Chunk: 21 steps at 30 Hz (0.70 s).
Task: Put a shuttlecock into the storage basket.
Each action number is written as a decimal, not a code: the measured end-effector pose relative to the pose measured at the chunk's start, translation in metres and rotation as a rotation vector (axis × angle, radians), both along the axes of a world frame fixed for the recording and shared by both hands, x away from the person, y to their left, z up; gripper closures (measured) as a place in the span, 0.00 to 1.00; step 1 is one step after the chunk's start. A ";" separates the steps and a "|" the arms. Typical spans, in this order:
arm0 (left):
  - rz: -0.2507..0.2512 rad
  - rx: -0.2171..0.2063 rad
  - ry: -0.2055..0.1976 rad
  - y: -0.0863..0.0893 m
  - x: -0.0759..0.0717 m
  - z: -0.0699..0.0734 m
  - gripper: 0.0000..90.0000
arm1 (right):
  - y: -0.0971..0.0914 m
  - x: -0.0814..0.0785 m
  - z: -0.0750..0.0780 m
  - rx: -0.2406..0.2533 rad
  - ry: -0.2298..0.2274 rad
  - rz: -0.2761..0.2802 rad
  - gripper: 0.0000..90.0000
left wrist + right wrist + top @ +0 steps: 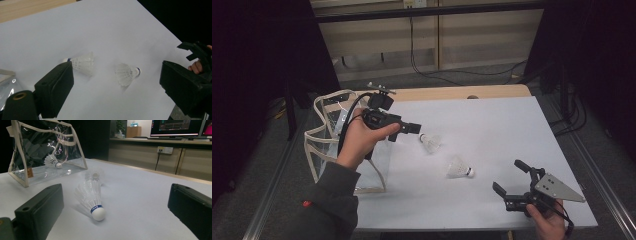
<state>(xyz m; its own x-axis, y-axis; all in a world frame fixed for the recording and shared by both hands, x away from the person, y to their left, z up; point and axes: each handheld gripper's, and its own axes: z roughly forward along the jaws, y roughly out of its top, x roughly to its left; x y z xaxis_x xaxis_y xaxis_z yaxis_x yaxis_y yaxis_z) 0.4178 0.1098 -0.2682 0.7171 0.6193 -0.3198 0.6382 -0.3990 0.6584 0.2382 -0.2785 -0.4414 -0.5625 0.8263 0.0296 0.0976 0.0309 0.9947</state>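
Observation:
Two white shuttlecocks lie on the white table top. One shuttlecock (430, 142) (82, 63) (94, 175) rests just beyond my left gripper (412, 129) (119, 75), which hovers over the table with its jaws wide and nothing between them. The other shuttlecock (460, 168) (126, 73) (91, 198) lies with its cork toward my right gripper (511, 177) (115, 202), which is open near the table's front right corner, a short way from it. A third shuttlecock (52, 161) sits inside the clear bag (324, 145) (47, 172).
The clear bag with pale trim stands open at the table's left edge, beside my left forearm. A strip of wooden table (452, 92) shows behind the white sheet. Dark floor and cables lie beyond the far edge.

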 end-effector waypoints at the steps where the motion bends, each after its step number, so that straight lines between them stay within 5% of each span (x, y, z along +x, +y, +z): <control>1: -0.001 0.000 -0.003 -0.001 -0.001 -0.001 0.13 | 0.000 0.000 0.000 -0.001 0.001 -0.001 0.00; 21: -0.026 0.009 0.010 -0.011 -0.005 -0.018 0.13 | 0.000 0.000 0.000 -0.002 0.001 0.002 0.00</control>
<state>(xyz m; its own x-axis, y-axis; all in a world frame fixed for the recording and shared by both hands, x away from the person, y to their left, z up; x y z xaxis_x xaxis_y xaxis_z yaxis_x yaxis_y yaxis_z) 0.4127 0.0989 -0.2867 0.7298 0.6033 -0.3215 0.6340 -0.4214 0.6484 0.2383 -0.2785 -0.4414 -0.5640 0.8253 0.0285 0.0983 0.0328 0.9946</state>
